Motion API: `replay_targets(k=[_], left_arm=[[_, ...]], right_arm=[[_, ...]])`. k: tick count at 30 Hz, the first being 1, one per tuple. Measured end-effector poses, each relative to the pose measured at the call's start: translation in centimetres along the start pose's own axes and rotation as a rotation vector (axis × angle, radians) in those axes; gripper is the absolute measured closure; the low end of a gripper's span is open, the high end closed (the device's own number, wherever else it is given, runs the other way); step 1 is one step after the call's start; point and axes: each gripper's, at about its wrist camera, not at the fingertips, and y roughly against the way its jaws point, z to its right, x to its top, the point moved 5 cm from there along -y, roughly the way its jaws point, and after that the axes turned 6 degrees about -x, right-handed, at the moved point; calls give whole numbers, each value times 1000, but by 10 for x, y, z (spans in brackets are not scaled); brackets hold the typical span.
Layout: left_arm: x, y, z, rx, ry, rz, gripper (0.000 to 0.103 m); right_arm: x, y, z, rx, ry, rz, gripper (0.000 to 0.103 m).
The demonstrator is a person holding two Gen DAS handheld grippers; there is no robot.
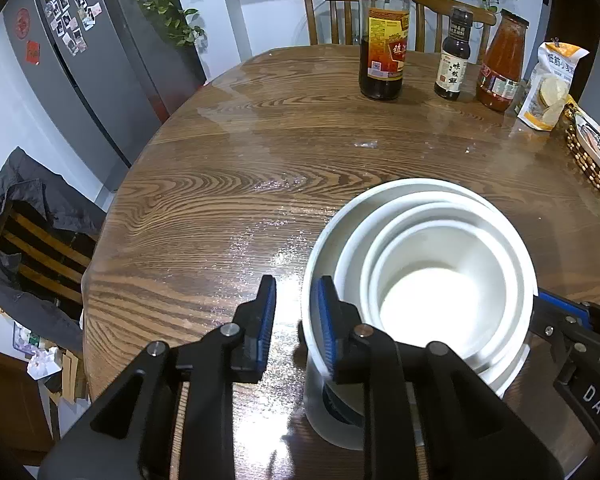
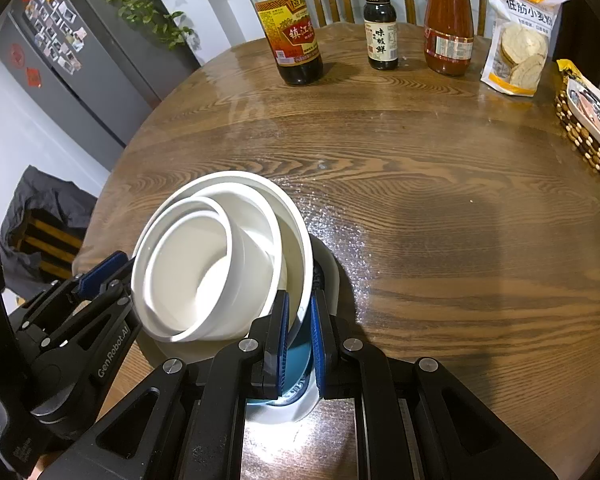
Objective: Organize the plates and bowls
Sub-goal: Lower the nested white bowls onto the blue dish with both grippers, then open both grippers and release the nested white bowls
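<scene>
The nested stack of white bowls [image 2: 204, 264] sits at the table's [image 1: 220, 152] near edge, right gripper [image 2: 300, 332] jaws pinching its outer rim, left gripper [image 1: 296, 320] jaws spread astride the opposite rim; stacking appears complete, so next release and withdraw.

Room: we see pale walls | grey fridge [image 1: 100, 60] with photo magnets at left, trailing plant [image 1: 164, 8] beside it | round wooden table [image 1: 228, 184], glossy with glare | two wooden chairs [image 1: 332, 12] behind | dark jacket [image 1: 24, 208] over side chair.
</scene>
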Motion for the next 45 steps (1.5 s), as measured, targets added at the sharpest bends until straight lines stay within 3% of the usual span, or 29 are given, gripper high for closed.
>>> replay_targets(k=[6, 45], left_arm=[[0, 1, -3, 12, 0, 0, 74], [-1, 3, -12, 34, 12, 0, 54]], right_arm=[[1, 0, -1, -8, 1, -3, 91], [-1, 0, -3, -63, 5, -11, 91]])
